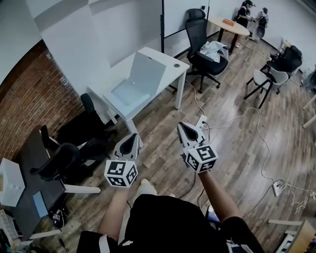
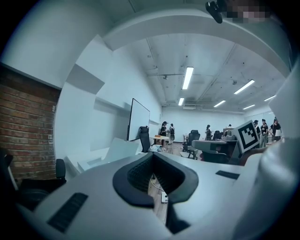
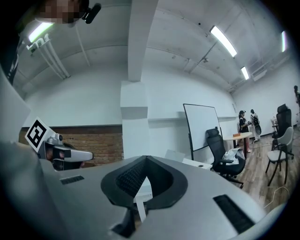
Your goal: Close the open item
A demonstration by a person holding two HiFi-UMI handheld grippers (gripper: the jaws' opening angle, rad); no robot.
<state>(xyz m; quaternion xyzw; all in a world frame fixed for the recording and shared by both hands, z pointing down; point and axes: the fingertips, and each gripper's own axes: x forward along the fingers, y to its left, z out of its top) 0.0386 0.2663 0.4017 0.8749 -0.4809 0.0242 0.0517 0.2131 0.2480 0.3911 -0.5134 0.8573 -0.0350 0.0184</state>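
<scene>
An open white laptop [image 1: 143, 78] stands on a white desk [image 1: 170, 62] against the wall, lid upright, well ahead of me. It shows small in the left gripper view as the laptop [image 2: 120, 150] and in the right gripper view as the laptop [image 3: 173, 156]. My left gripper [image 1: 130, 140] and right gripper [image 1: 183, 128] hang side by side over the wooden floor, short of the desk. The left gripper [image 2: 152, 155] and right gripper [image 3: 146, 158] both have their jaws met at the tips, holding nothing.
A black office chair [image 1: 203, 47] stands right of the desk, with a whiteboard [image 1: 185, 15] behind it. More black chairs [image 1: 74, 146] and a dark desk [image 1: 27, 190] crowd the left. Cables and a power strip [image 1: 202, 121] lie on the floor ahead. People stand at a round table [image 1: 229, 24].
</scene>
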